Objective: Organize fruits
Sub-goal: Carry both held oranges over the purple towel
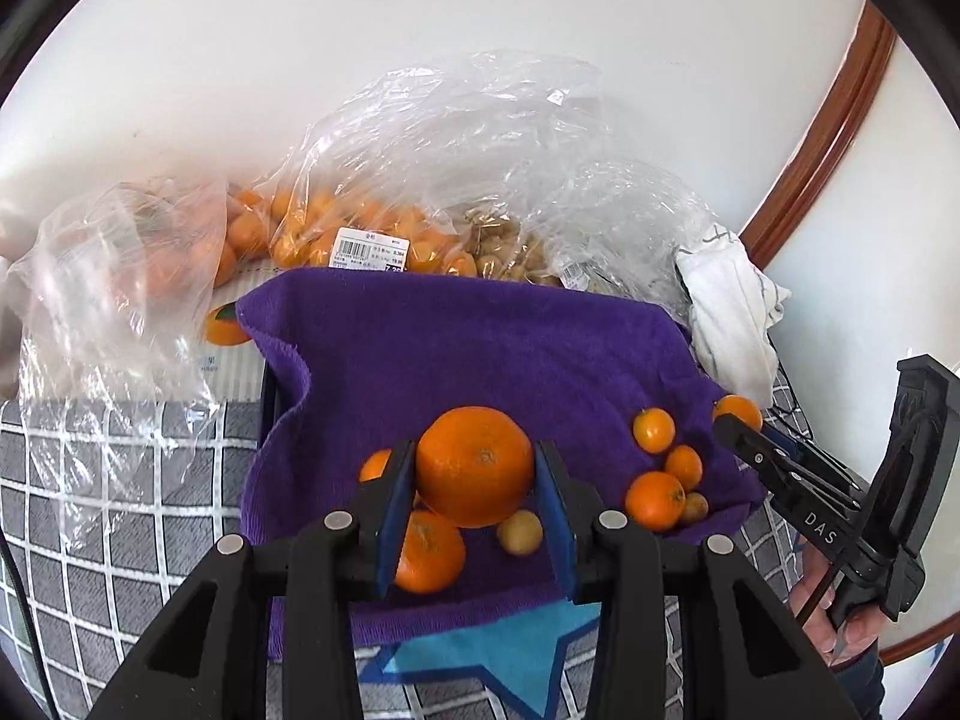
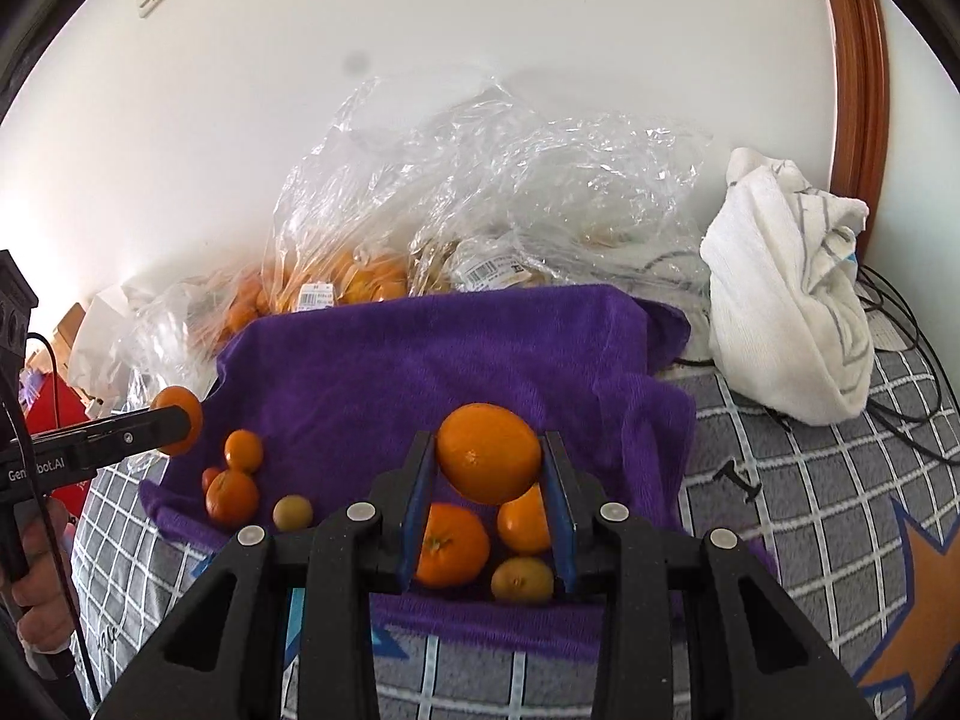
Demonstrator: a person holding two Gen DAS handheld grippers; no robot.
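Left gripper [image 1: 474, 468] clamped on an orange [image 1: 474, 465], lifted clear over the purple towel [image 1: 480, 348]; right gripper [image 2: 487, 468] likewise clamped on another orange [image 2: 489, 453]. Beneath, loose fruit on the towel: small oranges [image 2: 451, 543] and a pale kumquat [image 2: 522, 579]. Best carried level, grip kept firm but not crushing, paths kept apart to avoid a clash. Beyond the towel, bags of fruit [image 1: 372, 234] against the wall, white cloth [image 2: 786, 294] to the right. Destination not evident.
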